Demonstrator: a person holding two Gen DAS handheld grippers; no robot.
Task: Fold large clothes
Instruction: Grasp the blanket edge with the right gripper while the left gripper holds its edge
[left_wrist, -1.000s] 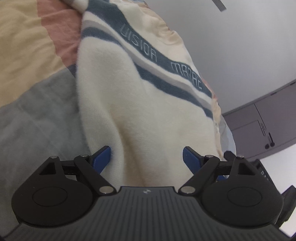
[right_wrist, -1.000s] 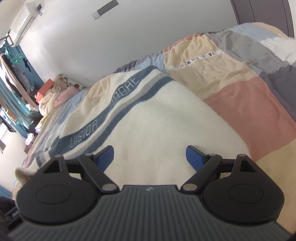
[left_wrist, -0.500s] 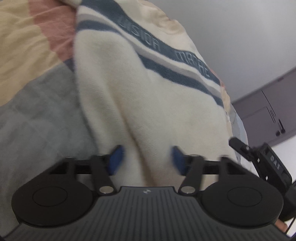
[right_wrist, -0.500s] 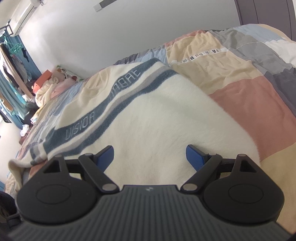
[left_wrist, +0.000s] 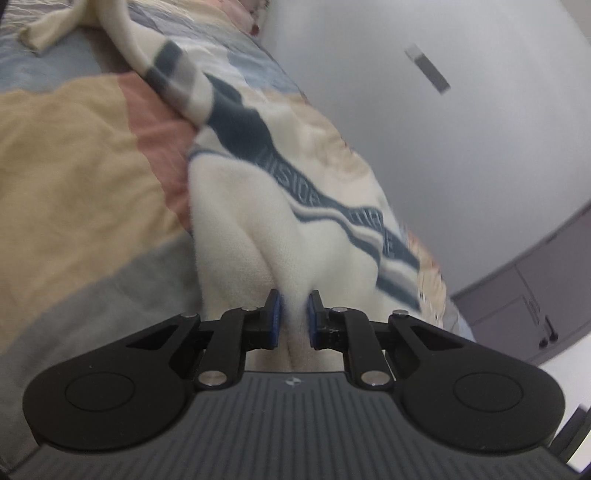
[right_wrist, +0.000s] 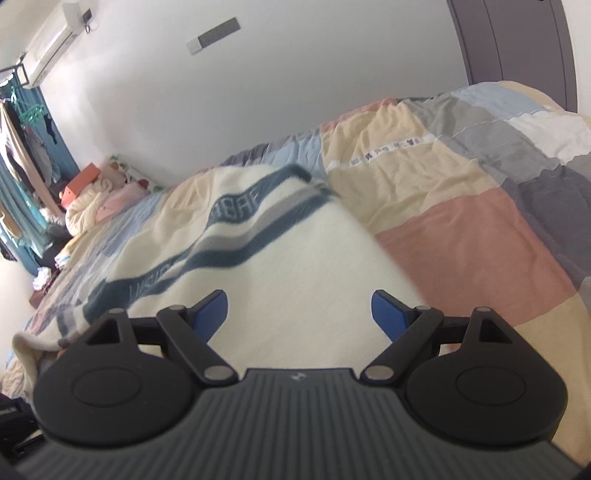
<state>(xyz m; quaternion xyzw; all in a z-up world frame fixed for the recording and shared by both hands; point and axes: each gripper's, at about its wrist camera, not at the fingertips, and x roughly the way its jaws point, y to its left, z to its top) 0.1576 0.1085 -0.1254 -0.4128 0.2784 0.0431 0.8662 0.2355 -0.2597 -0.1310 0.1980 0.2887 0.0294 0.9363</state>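
Left gripper (left_wrist: 294, 312) just closed, pinching fuzzy cream sweater (left_wrist: 236, 236) ridge; right gripper (right_wrist: 300, 312) spread wide over fleece

black ribbed left tool (left_wrist: 293, 314); blue pads (left_wrist: 275, 315); silver screws; right tool (right_wrist: 300, 310) alike

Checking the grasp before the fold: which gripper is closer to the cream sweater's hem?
Left. The left gripper has just been closing and pinches the cream sweater at its hem. The right gripper hovers open above the fabric.
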